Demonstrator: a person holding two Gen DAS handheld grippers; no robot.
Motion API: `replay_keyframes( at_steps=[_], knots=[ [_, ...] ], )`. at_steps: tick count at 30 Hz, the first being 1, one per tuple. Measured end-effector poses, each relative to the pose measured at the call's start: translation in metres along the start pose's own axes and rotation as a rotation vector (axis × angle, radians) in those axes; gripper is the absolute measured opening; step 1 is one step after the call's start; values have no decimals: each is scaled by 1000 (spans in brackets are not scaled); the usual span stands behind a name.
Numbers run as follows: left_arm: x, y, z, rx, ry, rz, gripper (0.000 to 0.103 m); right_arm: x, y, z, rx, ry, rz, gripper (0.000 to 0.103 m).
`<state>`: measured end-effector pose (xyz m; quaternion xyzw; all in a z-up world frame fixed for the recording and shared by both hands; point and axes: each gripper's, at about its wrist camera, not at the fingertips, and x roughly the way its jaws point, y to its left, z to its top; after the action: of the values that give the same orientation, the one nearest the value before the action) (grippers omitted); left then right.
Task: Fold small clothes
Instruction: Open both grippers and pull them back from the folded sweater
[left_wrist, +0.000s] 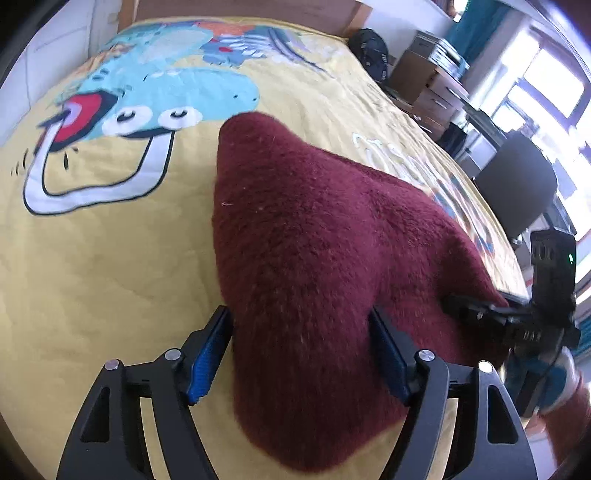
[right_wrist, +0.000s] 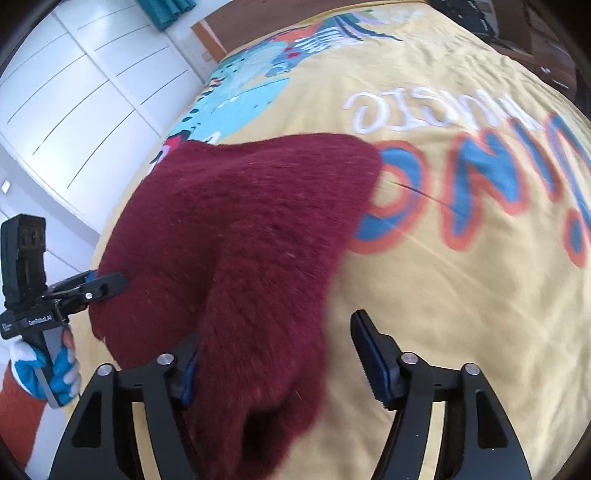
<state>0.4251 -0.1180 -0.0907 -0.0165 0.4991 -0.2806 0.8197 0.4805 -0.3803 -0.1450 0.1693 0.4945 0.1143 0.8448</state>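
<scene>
Yellow cartoon bedspread carries a maroon fuzzy garment, draped forward for folding.
Left gripper stands apart, straddling one hem corner; right gripper gapes too, cloth against one pad only, neither clamped.

Left wrist camera sat close above its own fingers, tilted down over the bedspread toward the headboard, window side at right. Right wrist camera looked likewise down along its fingers, cupboards at left. Both took in the maroon garment at close range, and each caught the other gripper at its edge.
</scene>
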Motion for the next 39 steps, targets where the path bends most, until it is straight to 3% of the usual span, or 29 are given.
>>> replay_keyframes(
  at_steps=[4,8,12,15,31,39],
  knots=[
    [-9,-5,-18,42,18,6,70,-11,-11,-14,-4,-6,-60,75],
    [10,-27,-16,25,35,4,70,-11,-13,-22,-16,-10,-134,77],
    [19,-39,-16,71,28,81,73,-8,-6,-18,-18,-14,-181,77],
    [22,-35,-12,34,28,97,76,-24,4,-20,-17,-46,-175,77],
    [-30,-31,-26,-48,-32,125,76,-22,-15,-52,140,-18,-273,77],
    [-78,-44,-41,-67,-116,144,76,-57,3,-67,160,-37,-326,77]
  ],
)
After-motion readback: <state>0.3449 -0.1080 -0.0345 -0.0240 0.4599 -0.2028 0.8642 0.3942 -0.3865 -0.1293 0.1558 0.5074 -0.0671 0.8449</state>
